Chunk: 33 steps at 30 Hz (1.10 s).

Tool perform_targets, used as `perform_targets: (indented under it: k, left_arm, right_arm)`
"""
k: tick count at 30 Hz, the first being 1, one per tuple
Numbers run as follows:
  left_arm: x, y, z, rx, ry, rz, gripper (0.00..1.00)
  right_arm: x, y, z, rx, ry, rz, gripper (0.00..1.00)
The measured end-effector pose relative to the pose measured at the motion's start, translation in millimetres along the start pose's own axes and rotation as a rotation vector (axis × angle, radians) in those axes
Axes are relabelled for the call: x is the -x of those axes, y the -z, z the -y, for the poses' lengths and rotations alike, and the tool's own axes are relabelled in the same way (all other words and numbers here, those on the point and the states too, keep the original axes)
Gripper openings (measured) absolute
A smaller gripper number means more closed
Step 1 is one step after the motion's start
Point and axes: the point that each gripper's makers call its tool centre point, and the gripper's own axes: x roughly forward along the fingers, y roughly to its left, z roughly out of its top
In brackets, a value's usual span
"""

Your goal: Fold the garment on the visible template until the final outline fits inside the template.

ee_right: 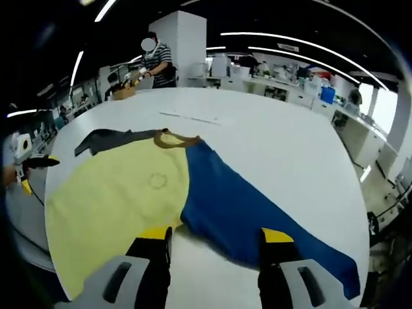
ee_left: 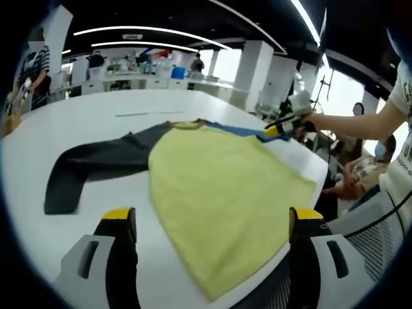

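Note:
A garment lies flat on the white table (ee_left: 96,193): yellow body (ee_left: 219,187), dark grey sleeve (ee_left: 90,164) and blue sleeve (ee_left: 241,131). My left gripper (ee_left: 212,222) is open low over the body's near part, one jaw on each side of the yellow cloth. In the right gripper view the yellow body (ee_right: 109,193) is at the left, the blue sleeve (ee_right: 244,206) runs to the lower right and the grey sleeve (ee_right: 106,138) lies far off. My right gripper (ee_right: 215,238) is open at the blue sleeve's near edge. That right gripper (ee_left: 282,131) also appears by the sleeve, held by a hand.
Thin marks (ee_right: 190,118) cross the table beyond the collar. A person in a striped shirt (ee_right: 159,64) stands at the table's far end beside a basket (ee_right: 122,92). The table's edge (ee_left: 322,174) runs near the garment, and mesh chairs (ee_left: 373,238) stand beside it. Desks line the back.

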Motion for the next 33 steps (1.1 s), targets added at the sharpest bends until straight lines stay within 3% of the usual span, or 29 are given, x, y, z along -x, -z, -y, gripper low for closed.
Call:
perform_targets:
  k: [15,18,28,33]
  left_arm:
    - [-1,1.2,1.9,-0.008,0.005,-0.005,0.97]
    - [-1,-2.8,3.4,0.004,0.011,0.02,0.98]
    - [1,0.8,4.1,0.001,0.002,0.001,0.96]
    - [0,-1.7,6.6,0.007,0.007,0.011,0.96]
  right_arm:
    - [38,48.3,48,-0.169,0.115,-0.049,0.61]
    - [45,56.3,60,-0.199,0.147,-0.051,0.61]
    - [63,80.7,97,-0.325,0.26,-0.05,0.56]
    - [67,88.6,112,-0.34,0.321,-0.056,0.49]
